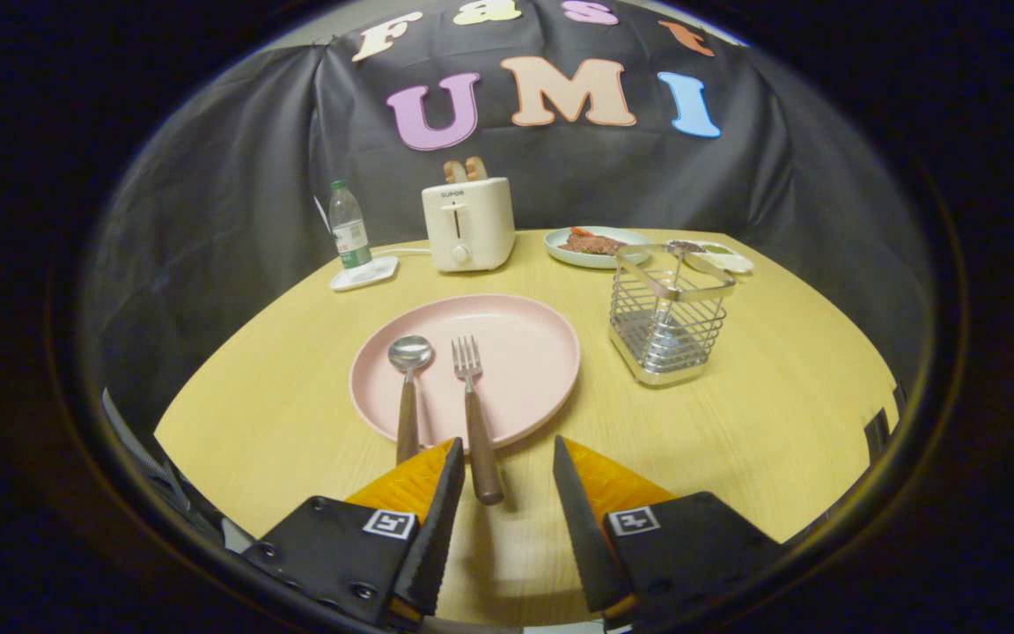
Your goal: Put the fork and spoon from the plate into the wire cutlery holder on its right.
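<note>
Water bottle (pixel 349 225) at far left, label too small to read. Toaster (pixel 467 224) marked SUPOR, bread in its slots. Pink plate (pixel 472 365) holds spoon (pixel 407 387) and fork (pixel 474 414); fork handle overhangs the rim, between the fingers. Gripper (pixel 502 458) spread wide, gripping nothing. Wire cutlery holder (pixel 668 321) right of the plate, partly hiding a small dish (pixel 718 255) behind.

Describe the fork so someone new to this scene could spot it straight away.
Find the large pink plate on the wooden table, left of the wire cutlery holder. Two brown-handled utensils lie on it. The fork is the right-hand one, with tines, its handle overhanging the rim and ending between the gripper's open fingers; the spoon beside it has a round bowl.
</note>
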The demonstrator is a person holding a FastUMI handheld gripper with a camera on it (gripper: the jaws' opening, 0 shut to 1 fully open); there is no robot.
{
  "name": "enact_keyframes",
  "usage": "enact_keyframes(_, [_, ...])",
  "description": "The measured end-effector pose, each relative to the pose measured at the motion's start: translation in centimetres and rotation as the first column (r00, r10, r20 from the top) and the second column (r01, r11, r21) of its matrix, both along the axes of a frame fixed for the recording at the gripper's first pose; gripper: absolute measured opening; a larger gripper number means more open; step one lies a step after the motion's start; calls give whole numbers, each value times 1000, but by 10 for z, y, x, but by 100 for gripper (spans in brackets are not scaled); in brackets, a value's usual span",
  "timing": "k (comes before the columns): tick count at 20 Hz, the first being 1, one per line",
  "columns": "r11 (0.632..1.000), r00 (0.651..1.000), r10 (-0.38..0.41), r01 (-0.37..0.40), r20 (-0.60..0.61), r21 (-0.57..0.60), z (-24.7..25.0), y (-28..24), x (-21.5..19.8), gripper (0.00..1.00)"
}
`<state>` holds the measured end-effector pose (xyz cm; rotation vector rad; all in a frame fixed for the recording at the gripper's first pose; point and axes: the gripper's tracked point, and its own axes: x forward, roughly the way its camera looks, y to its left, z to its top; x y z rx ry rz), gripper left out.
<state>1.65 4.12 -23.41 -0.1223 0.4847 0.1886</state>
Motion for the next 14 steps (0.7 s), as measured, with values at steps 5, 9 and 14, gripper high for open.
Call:
enact_keyframes(5, [1000,997,14,-13,-73,15,-7,7,-5,39])
enact_keyframes(9, [1000,996,-14,13,-85,-9,-8,9,-1,14])
enact_keyframes(14, [1000,997,-11,11,-82,1,-2,7,-7,5])
